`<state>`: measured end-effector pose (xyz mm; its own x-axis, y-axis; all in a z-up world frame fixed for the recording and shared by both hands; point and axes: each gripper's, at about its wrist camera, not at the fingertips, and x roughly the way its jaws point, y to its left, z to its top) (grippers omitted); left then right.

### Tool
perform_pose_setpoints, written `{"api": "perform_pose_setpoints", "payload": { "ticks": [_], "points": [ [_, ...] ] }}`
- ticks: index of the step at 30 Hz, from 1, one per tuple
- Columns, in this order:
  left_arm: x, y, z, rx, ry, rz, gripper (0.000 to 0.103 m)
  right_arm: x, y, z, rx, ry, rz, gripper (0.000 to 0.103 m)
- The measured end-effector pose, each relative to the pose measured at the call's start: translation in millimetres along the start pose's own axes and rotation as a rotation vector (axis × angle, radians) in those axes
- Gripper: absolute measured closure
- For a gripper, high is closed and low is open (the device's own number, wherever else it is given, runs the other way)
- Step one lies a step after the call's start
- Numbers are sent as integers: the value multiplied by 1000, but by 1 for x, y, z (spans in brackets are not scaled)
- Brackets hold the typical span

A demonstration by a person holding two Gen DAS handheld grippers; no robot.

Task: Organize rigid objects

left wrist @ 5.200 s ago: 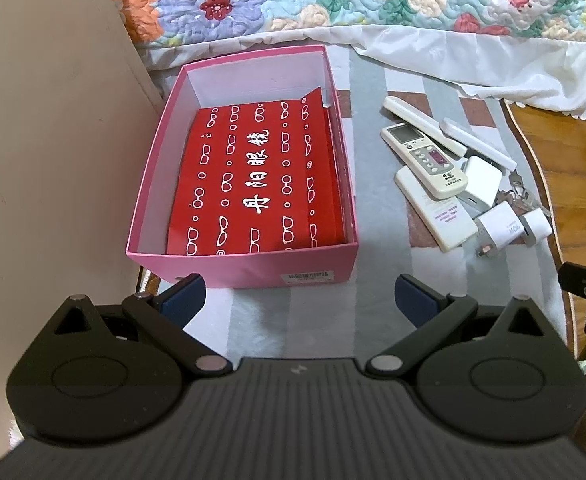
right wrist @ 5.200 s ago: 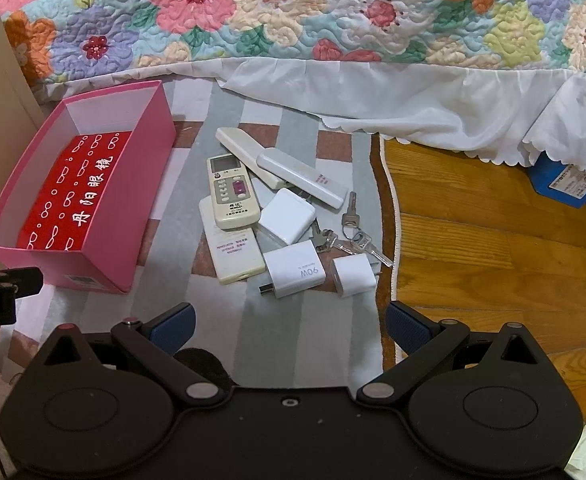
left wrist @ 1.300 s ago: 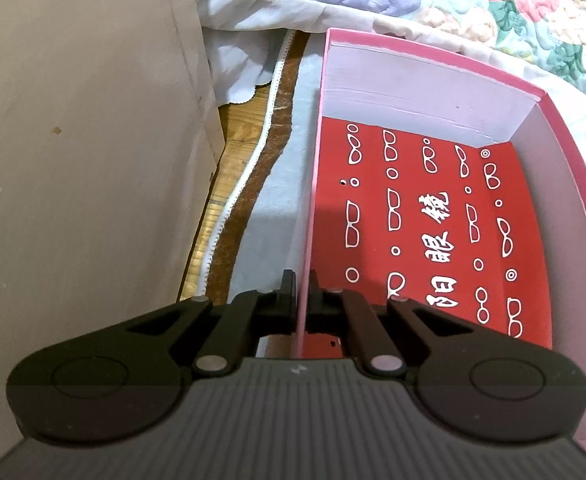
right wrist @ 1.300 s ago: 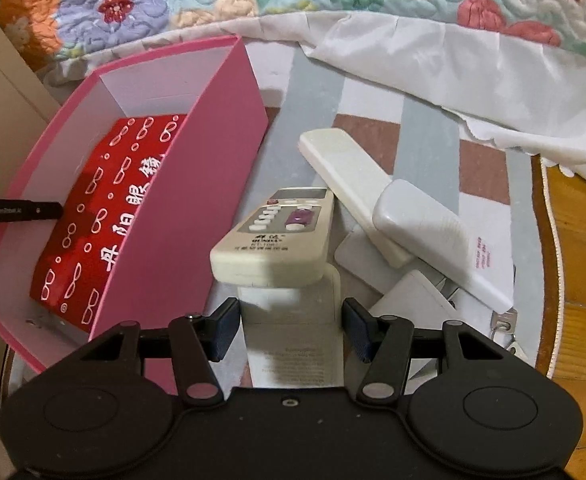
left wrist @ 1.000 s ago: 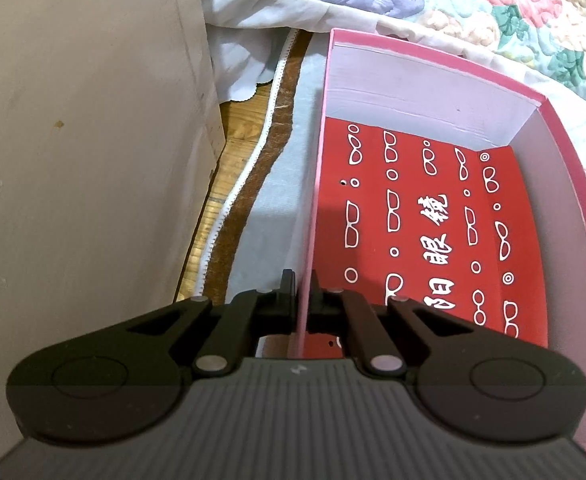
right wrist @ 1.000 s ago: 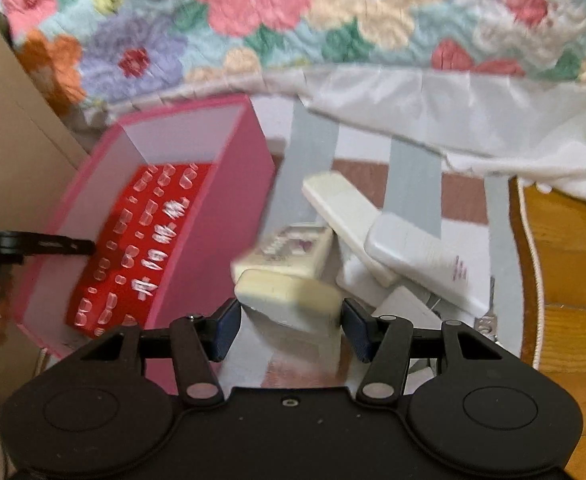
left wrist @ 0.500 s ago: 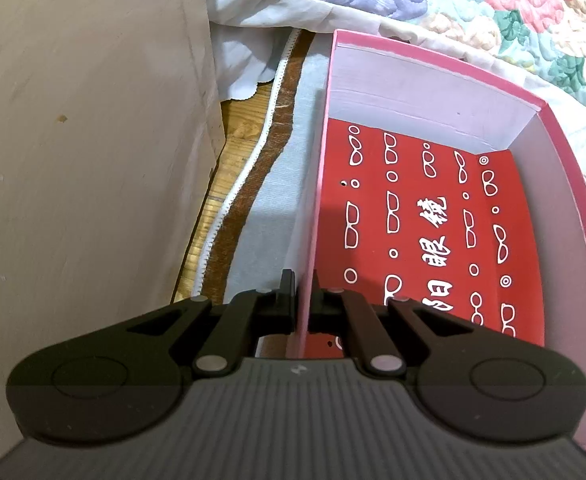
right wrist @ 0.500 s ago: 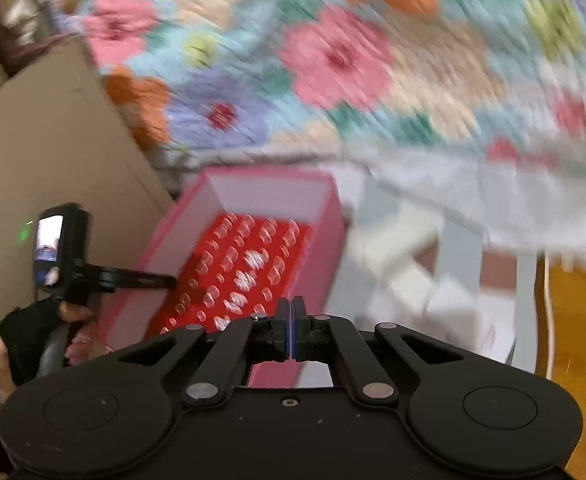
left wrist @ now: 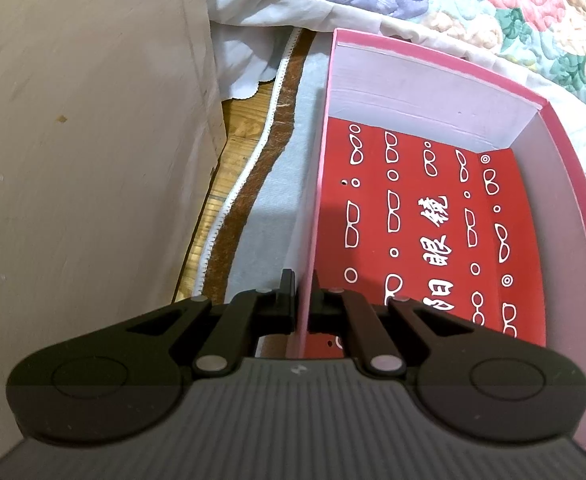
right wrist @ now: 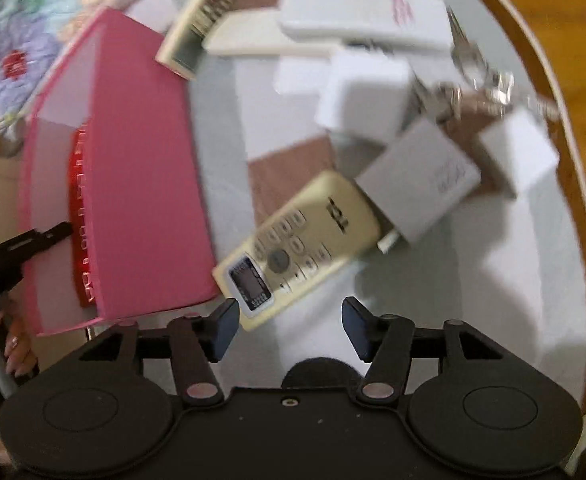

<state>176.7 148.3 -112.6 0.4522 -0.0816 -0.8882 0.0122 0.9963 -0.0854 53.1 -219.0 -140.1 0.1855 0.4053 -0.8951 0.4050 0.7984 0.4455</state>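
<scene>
My left gripper (left wrist: 301,296) is shut on the left wall of the pink box (left wrist: 313,208), which has a red printed lining inside. The pink box (right wrist: 141,184) also shows at left in the blurred right wrist view, with the left gripper's finger on its far wall. My right gripper (right wrist: 291,324) is open and empty above the rug. A cream remote (right wrist: 297,244) lies face up on the rug just ahead of its left finger. A second remote (right wrist: 205,12) lies tilted beside the box's far corner. White chargers (right wrist: 417,188) and keys (right wrist: 473,76) lie further right.
A beige cabinet side (left wrist: 85,140) stands close at the left of the box. A flowered quilt (left wrist: 493,12) with a white skirt hangs behind. A long white case (right wrist: 365,16) lies among the items. Wooden floor (right wrist: 573,40) borders the rug at right.
My right gripper, shut half a second ago, has opened and swung down over the rug. The cream remote it held a second ago lies on the rug. My left gripper still clamps the box wall.
</scene>
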Motion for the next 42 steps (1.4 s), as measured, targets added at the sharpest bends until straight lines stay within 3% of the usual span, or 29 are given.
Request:
{"api": "perform_pose_setpoints", "payload": {
  "ticks": [4,5,9,13,15,17,19,24,27,33,35,37,38,40,42],
  "points": [
    [0,1,1,-5,1,-2,99,15,6,4,53,-3,64,39],
    [0,1,1,-6,0,-1,99,16,9,6,46,-20,53,32],
    [-1,2,0,-6,-12,21,99,18,30,16,-51,-141,-79,31],
    [-1,2,0,-3,-16,30,99,28,45,27,-129,-185,-114,31],
    [-1,1,0,7,-18,37,99,33,59,29,-207,-206,-149,30],
    [-1,0,0,10,-19,39,99,38,74,27,-334,-239,-192,41],
    [-1,1,0,4,-19,35,99,40,89,20,-473,-285,-242,41],
    [-2,5,-1,-31,-26,19,99,21,88,3,-614,-435,-280,40],
    [-2,4,-1,-25,-33,20,99,22,77,4,-590,-391,-308,35],
    [-2,2,-2,-8,-47,16,99,27,53,-9,-476,-307,-269,28],
    [-2,0,-3,11,-55,19,99,38,54,-13,-515,-283,-292,27],
    [-2,-4,-4,33,-62,32,99,44,61,-17,-596,-304,-332,30],
    [-1,-4,-4,39,-63,37,99,42,63,-19,-609,-328,-318,42],
    [-1,-1,-3,16,-57,31,99,32,63,-20,-583,-434,-285,42],
    [0,4,-1,-22,-51,8,99,21,67,-21,-593,-480,-274,42]
  ]
}}
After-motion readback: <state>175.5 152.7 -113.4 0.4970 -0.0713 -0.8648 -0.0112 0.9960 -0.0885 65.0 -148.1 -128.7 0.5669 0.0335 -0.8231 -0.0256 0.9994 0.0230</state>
